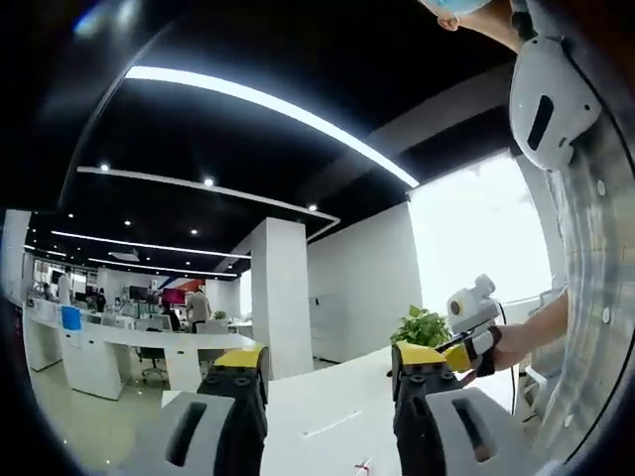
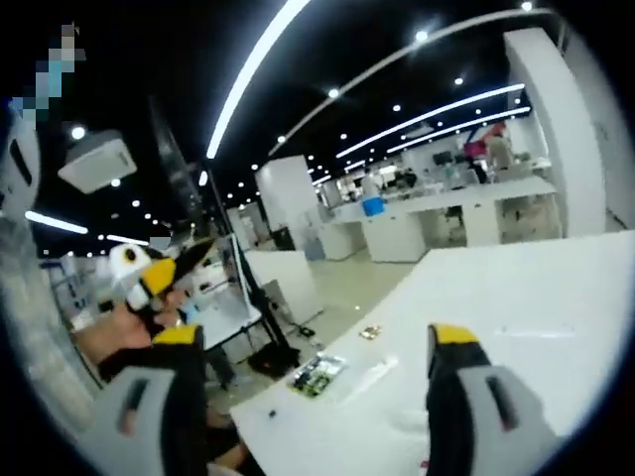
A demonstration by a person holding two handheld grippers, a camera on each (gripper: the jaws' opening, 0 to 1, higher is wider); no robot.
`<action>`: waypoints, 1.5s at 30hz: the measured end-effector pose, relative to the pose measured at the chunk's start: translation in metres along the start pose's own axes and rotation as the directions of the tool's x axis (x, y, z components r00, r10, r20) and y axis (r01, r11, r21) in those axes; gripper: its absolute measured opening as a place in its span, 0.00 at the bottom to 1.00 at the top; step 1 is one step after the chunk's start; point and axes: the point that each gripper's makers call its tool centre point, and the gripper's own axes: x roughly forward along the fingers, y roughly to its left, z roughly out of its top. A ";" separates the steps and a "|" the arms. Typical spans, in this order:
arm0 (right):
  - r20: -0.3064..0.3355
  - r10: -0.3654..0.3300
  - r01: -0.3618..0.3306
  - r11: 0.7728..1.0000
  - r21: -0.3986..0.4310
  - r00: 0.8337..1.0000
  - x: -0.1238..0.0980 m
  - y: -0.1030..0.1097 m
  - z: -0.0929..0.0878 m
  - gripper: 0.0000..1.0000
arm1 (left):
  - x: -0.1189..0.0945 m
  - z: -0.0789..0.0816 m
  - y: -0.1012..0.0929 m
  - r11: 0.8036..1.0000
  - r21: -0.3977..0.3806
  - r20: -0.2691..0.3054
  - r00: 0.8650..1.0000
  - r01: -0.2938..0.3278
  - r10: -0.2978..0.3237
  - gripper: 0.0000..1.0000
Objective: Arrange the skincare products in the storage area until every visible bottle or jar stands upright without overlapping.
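Barely begun, apparently: left gripper and right gripper gaping wide, empty, raised over white table; bottles unreached.

potted plant at white table's far edge, office desks beyond

Table ahead: the white tabletop lies bare and wide.
Near edge: a small dark tray.
Far end: a potted plant.
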 end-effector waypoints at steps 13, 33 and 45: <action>0.128 -0.007 -0.001 0.998 0.058 0.992 -0.031 0.016 0.015 0.95 | 0.024 -0.001 -0.012 0.986 -0.099 0.028 0.991 0.131 -0.129 0.49; 0.131 -0.133 0.126 0.990 0.055 0.982 -0.038 -0.010 0.004 0.99 | 0.018 -0.050 0.006 0.990 -0.139 -0.159 0.987 -0.013 -0.009 1.00; 0.082 -0.164 0.156 0.984 0.086 0.983 -0.045 -0.015 -0.021 0.99 | 0.004 -0.110 0.039 0.985 -0.109 -0.349 0.933 -0.133 0.087 1.00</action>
